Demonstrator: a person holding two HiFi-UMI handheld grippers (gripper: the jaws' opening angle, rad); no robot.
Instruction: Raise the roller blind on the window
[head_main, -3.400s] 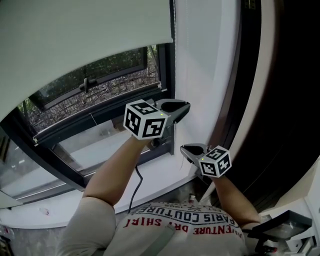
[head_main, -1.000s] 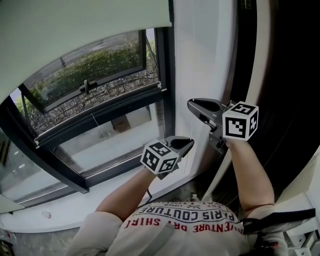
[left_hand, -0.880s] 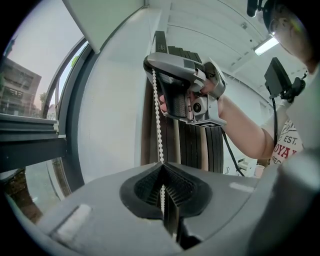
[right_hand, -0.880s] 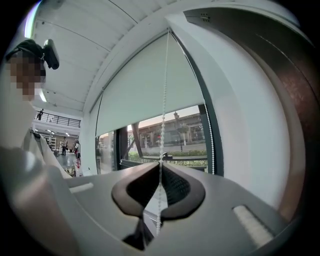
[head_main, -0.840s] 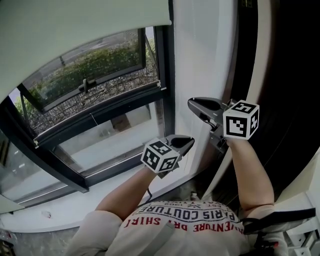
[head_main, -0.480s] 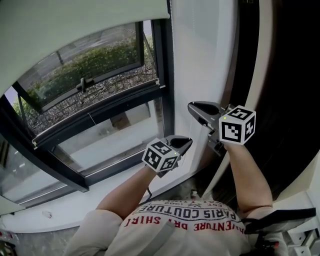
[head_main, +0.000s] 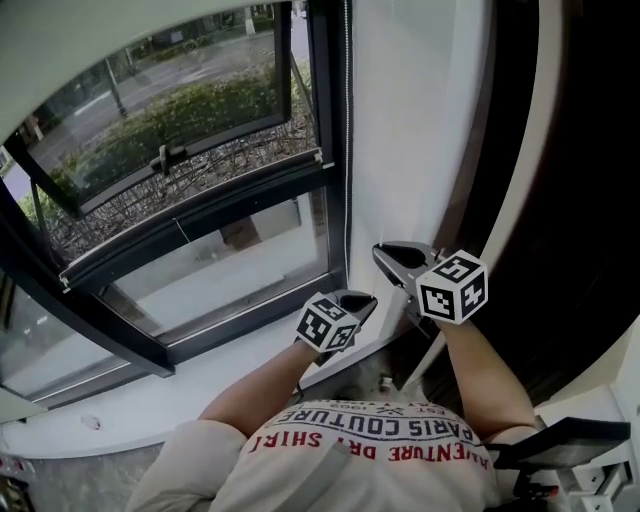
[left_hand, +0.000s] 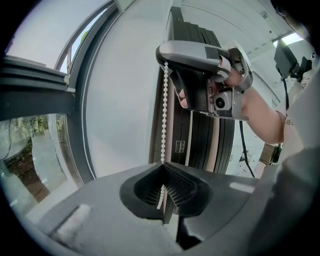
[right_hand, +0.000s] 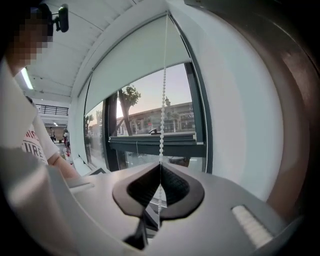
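Observation:
The pale roller blind (head_main: 100, 30) is rolled far up, and only its lower edge shows at the top left of the head view. Its white bead chain (head_main: 347, 150) hangs straight down beside the dark window frame (head_main: 200, 215). My right gripper (head_main: 382, 250) has just closed and is shut on the chain (right_hand: 161, 125). Just below it, my left gripper (head_main: 365, 297) is shut on the same chain (left_hand: 164, 110). In the left gripper view the right gripper (left_hand: 164, 54) sits above with the beads taut between the two. The blind (right_hand: 135, 60) covers the upper window in the right gripper view.
A white wall strip (head_main: 410, 120) runs just right of the chain, with a dark panel (head_main: 560, 150) beyond it. The white sill (head_main: 150, 400) lies below the window. A tilted window sash with a handle (head_main: 165, 160) stands behind the glass.
Both grippers have come down together along the chain, the right staying above the left. The blind's lower edge has climbed higher, and more of the window shows.

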